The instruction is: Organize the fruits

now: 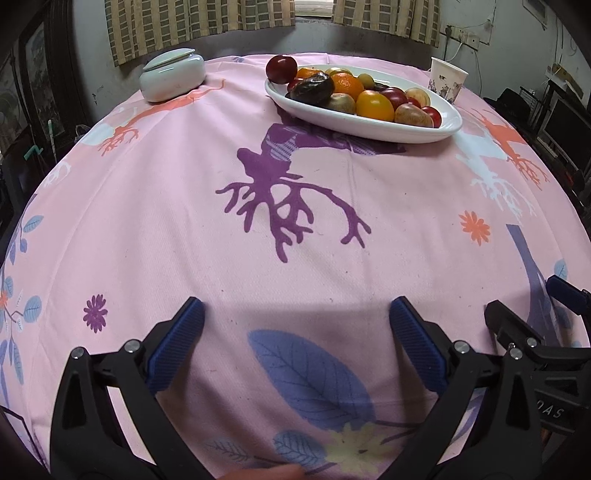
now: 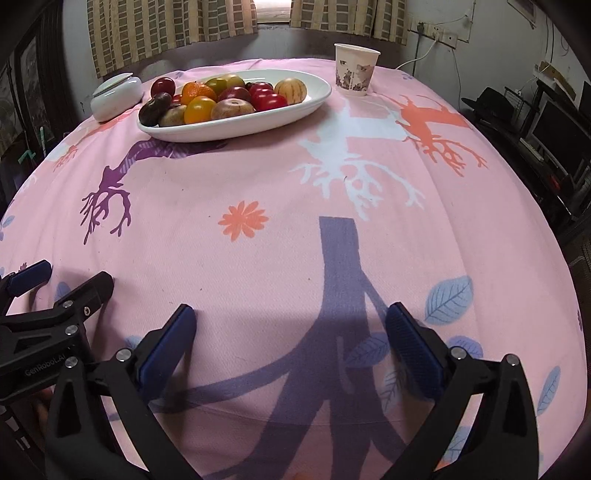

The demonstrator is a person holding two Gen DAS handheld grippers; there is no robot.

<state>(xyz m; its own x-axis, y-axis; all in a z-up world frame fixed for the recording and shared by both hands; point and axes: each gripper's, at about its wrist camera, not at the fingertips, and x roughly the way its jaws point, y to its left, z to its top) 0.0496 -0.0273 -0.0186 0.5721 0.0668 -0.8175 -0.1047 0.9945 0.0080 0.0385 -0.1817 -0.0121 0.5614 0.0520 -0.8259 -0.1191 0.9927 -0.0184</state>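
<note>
We hold both tools, left [image 1: 297,314] & right [image 2: 290,321], wide open w/ nothing in them, low over the surface [image 1: 184,229]. Fruits [image 1: 354,94] sit piled in the dish [image 1: 448,127] at the far side, so probably done.

A: Colours ahead of the jaws?
B: Pink tablecloth [image 1: 177,206], purple antler print [image 1: 288,206] beyond the tips, blue leaf [image 1: 310,376] between them. White oval dish [image 2: 236,129] far ahead: orange, yellow, dark red, brown-purple fruit, one pale striped.
A: Rest?
B: Pale-green lidded jar [image 1: 173,75], white printed paper cup [image 2: 354,70], beige-grey checked curtains [image 2: 166,29]. Gripper pads [image 2: 168,347] blue, frames black.
</note>
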